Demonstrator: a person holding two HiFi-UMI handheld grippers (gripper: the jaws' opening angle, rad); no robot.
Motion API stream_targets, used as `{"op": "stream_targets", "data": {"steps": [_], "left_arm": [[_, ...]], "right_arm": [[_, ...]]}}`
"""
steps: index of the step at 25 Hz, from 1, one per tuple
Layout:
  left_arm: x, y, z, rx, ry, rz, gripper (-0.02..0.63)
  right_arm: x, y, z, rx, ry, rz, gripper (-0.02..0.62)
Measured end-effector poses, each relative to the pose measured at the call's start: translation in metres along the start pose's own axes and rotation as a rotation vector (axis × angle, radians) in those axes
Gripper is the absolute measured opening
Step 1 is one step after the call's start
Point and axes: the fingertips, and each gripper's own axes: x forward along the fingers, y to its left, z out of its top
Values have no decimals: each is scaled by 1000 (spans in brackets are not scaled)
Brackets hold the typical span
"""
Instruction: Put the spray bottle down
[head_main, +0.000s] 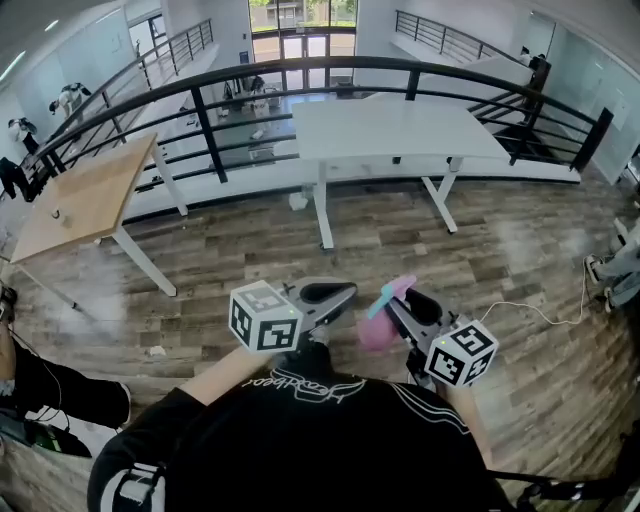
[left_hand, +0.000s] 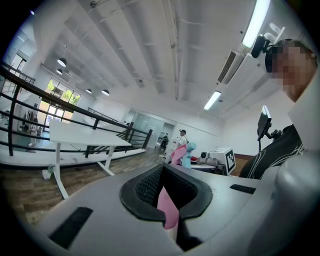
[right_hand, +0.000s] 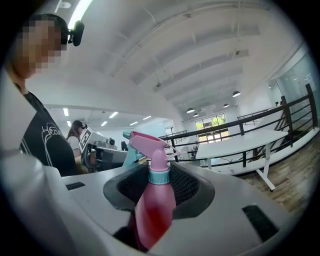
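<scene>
The spray bottle is off every desk, held in the air in front of the person's black shirt and above the wooden floor. It stands roughly upright, and the right gripper pinches its pink body just below the teal collar. The pink trigger head rises clear above the jaws. The body's wall is coloured, so I cannot tell whether there is liquid inside or how much.

The left gripper is just beside the right one, apart from the bottle, and both point away from the person. In the left gripper view its jaws are drawn together, with a thin pink strip caught between them. I cannot tell what the strip is.

Well beyond the grippers a white desk stands along a black railing. A wooden desk stands to its left, with a small object near its near edge.
</scene>
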Motion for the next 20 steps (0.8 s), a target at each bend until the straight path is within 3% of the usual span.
{"op": "stream_targets", "data": {"steps": [4, 9, 20], "left_arm": [[25, 27, -6, -18, 25, -32, 3], [69, 95, -4, -54, 55, -54, 3], [196, 347, 87, -111, 109, -21, 3]], "right_arm": [[10, -31, -14, 38, 10, -30, 137], [53, -95, -25, 56, 53, -65, 137], [241, -316, 29, 47, 108, -96, 135]]}}
